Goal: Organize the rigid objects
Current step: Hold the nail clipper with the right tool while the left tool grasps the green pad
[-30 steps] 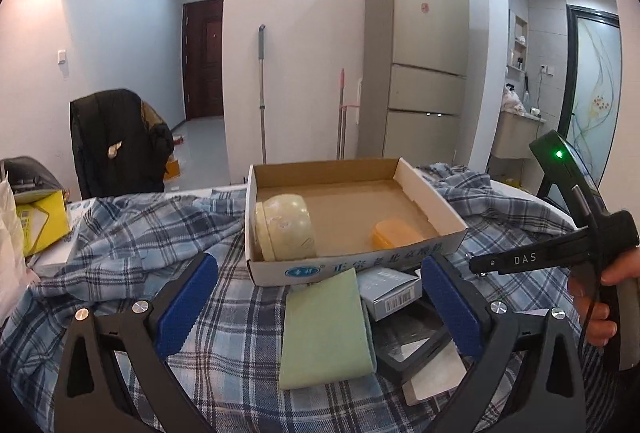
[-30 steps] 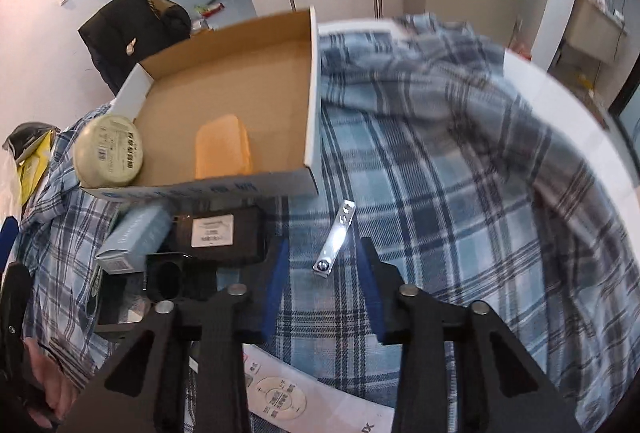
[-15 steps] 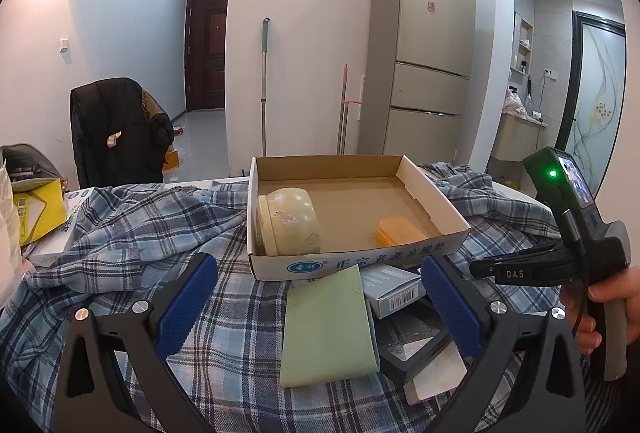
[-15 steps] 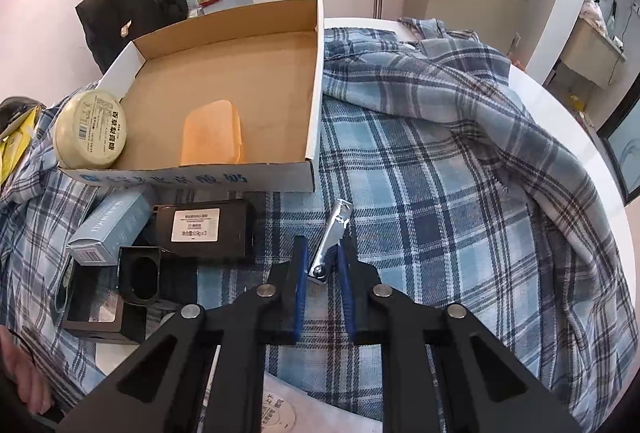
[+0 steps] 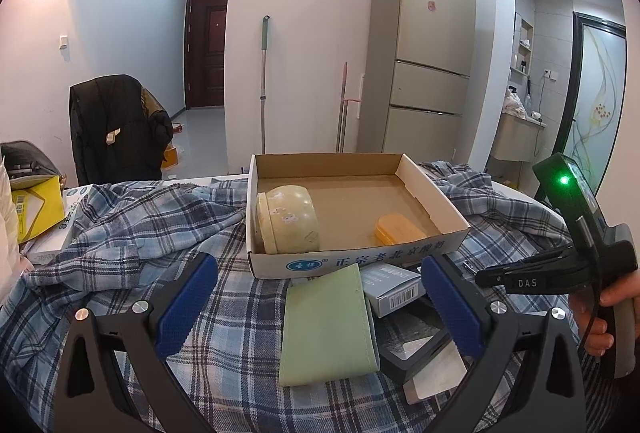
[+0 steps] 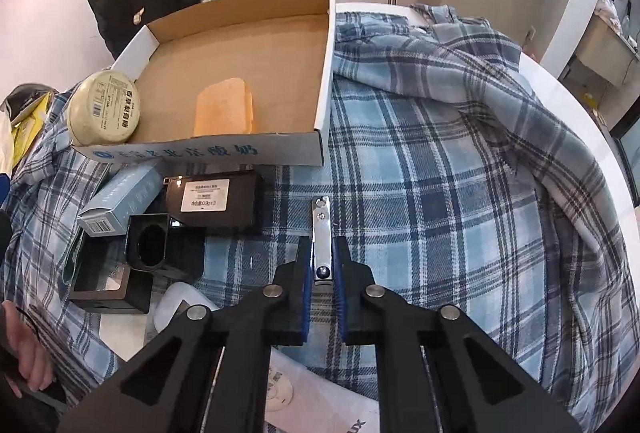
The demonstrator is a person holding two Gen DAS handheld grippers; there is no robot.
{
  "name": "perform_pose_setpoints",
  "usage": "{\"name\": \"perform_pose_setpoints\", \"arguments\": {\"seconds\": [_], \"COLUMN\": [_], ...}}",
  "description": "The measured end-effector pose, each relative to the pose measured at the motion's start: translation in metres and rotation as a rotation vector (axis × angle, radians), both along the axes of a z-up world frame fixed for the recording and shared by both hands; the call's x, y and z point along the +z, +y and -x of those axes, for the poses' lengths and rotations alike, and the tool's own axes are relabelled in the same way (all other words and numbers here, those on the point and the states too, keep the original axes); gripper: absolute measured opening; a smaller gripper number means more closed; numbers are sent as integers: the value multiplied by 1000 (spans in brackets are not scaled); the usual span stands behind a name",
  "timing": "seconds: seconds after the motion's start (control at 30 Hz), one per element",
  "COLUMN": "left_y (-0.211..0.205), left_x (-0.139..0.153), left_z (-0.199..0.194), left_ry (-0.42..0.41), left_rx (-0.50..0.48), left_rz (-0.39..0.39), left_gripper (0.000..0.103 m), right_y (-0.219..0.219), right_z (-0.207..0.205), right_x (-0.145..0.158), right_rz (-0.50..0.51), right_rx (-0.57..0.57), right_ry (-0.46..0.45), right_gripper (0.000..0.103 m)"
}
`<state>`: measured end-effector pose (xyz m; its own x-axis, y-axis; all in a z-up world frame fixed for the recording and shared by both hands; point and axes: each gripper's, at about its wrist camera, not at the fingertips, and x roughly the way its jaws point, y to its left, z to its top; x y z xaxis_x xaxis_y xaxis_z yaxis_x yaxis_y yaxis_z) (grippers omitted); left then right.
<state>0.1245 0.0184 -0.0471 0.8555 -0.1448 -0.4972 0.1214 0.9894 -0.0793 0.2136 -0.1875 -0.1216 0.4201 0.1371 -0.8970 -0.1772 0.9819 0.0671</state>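
Note:
My right gripper (image 6: 322, 265) is shut on a shiny metal nail clipper (image 6: 321, 233), which points forward over the plaid cloth. An open cardboard box (image 6: 325, 73) lies ahead and to the left; it holds a round cream tin (image 6: 105, 108) and an orange block (image 6: 225, 107). My left gripper (image 5: 316, 297) is open and empty above a pale green case (image 5: 326, 325). The cardboard box (image 5: 360, 261) with the round cream tin (image 5: 286, 219) and the orange block (image 5: 398, 229) is just beyond it. My right gripper's body (image 5: 560, 269) shows at the right.
A light blue carton (image 6: 120, 201), a black labelled box (image 6: 214, 203) and open black boxes (image 6: 148, 245) lie in front of the cardboard box. White packaging (image 6: 280, 389) lies at the table's near edge. A yellow box (image 5: 34, 209) and a jacket-draped chair (image 5: 116, 129) are at left.
My right gripper has closed on the nail clipper, which now points straight forward instead of slanting. The left gripper has stayed open, its view shifting slightly.

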Motion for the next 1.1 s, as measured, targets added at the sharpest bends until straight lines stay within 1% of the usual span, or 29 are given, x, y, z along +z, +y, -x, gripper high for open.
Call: {"name": "perform_pose_setpoints", "arguments": {"seconds": [0.17,0.27,0.3,0.33,0.37,0.43,0.47,0.5,0.57,0.6,0.63,0.67,0.73,0.8,0.83,0.9,0.93,0.97,1.0,1.1], "left_y": [0,4,7,14,20,37,44,46,47,47,48,48,47,44,41,37,35,35,33,33], "left_x": [0,1,2,4,5,7,6,4,-5,-10,-15,-17,-19,-18,-21,-26,-31,-33,-35,-40], "left_z": [0,-2,-6,-11,-14,-18,-20,-22,-30,-33,-36,-38,-40,-42,-44,-49,-51,-54,-55,-56], "left_ry": [-2,18,53,111,140,182,212,233,320,358,391,407,414,414,430,478,505,514,524,537], "left_rx": [0,9,17,32,40,39,26,22,4,-9,-26,-40,-72,-75,-92,-138,-152,-157,-163,-155], "left_rz": [1,6,10,31,54,134,170,178,190,210,243,274,308,290,282,293,300,303,300,299], "left_gripper": [103,103,103,103,103,103,103,103,103,103,101,93,86,85,85,85,84,79,77,76], "right_y": [6,3,2,1,0,0,-1,-2,-3,-3,-3,-3,-4,-5,-5,-4,-4,-4,-4,-2], "right_z": [3,9,12,16,20,29,35,36,39,40,39,37,32,33,34,36,38,39,40,42], "right_x": [1,16,22,28,33,38,37,35,30,27,24,22,18,18,19,21,22,23,24,25], "right_rz": [42,-1,-7,-11,-9,-3,-21,-38,-69,-70,-65,-59,-55,-51,-48,-43,-46,-49,-49,-46], "right_rx": [21,13,13,12,12,29,51,68,92,94,90,85,85,82,83,91,93,96,101,110], "right_ry": [-31,-71,-93,-121,-146,-176,-178,-173,-154,-149,-143,-136,-123,-126,-132,-144,-149,-152,-155,-164], "right_gripper": [9,9,9,9,9,9,9,9,9,9,9,9,9,9,9,9,9,9,9,9]}}
